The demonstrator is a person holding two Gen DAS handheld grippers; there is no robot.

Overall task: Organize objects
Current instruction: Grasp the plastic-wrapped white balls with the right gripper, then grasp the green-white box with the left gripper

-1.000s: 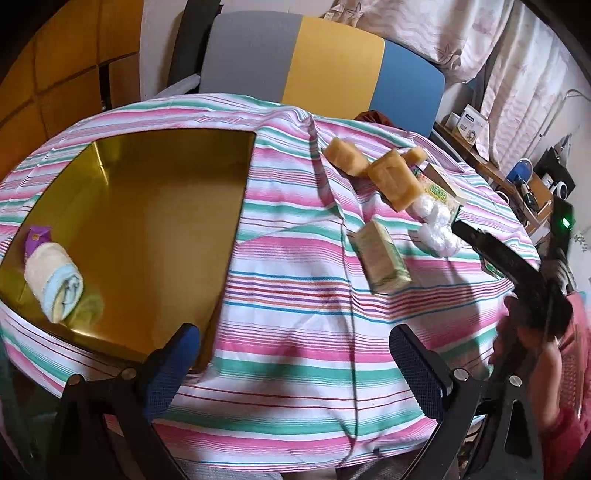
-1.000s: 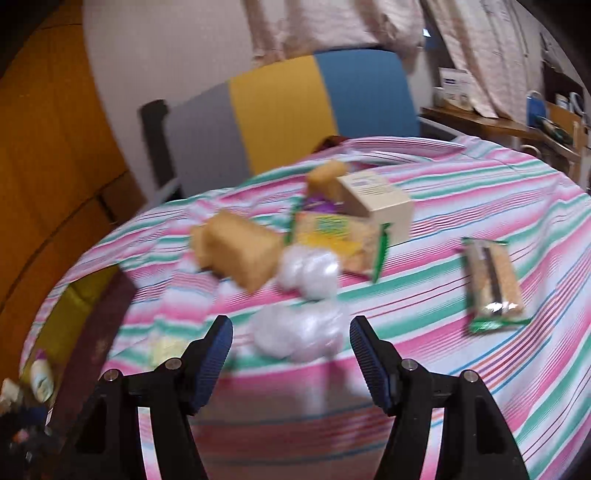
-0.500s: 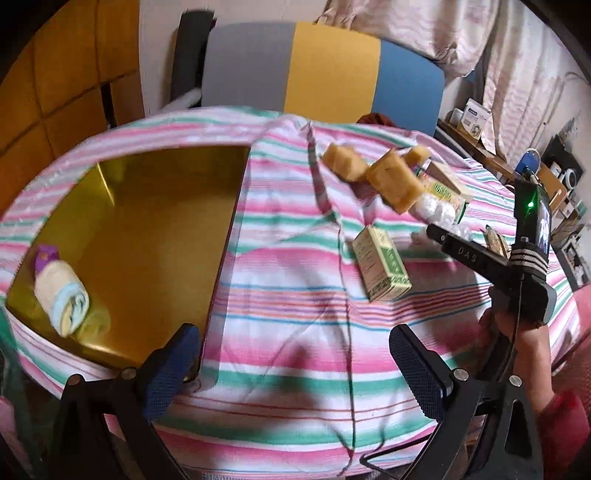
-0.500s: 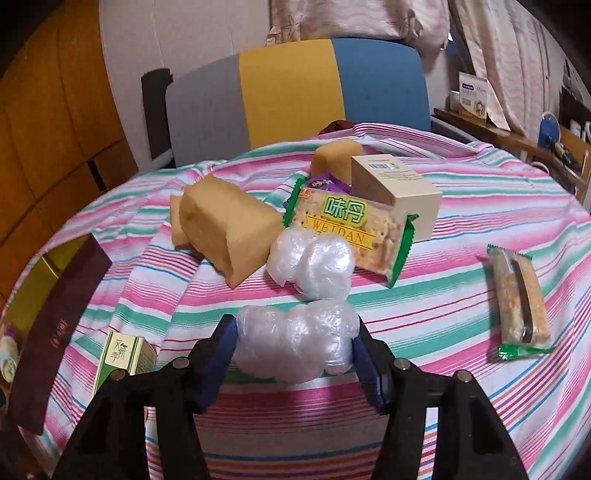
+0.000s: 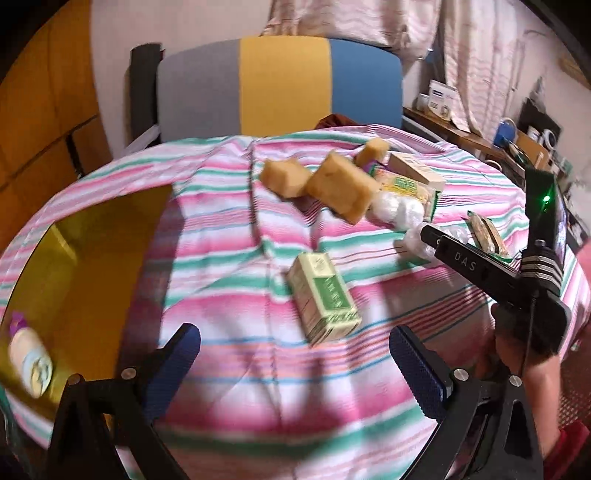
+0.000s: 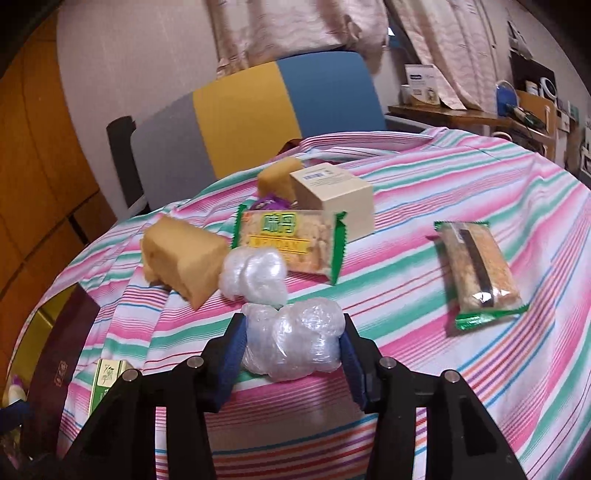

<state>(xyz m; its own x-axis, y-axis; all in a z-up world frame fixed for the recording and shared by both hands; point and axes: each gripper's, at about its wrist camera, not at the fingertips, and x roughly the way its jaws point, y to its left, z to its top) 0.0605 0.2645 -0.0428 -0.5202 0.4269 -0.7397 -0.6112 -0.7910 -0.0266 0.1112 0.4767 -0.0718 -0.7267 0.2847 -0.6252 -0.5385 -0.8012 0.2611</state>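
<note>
You are working in a lived-in home room, not a lab or shop. The round table (image 6: 461, 387) filling the lower half of both views is draped in a pink, green and white striped cotton cloth. Behind it, at upper centre, stands a padded chair with grey, yellow and blue fabric panels (image 5: 280, 81). Pale patterned curtains (image 6: 295, 29) hang along the top of the frame against a plain white wall. At the upper right, a cluttered wooden side shelf (image 6: 472, 110) carries small boxes, a blue-lidded container and cables. Orange-brown wooden panelled cabinet doors (image 5: 40, 110) fill the upper left.
</note>
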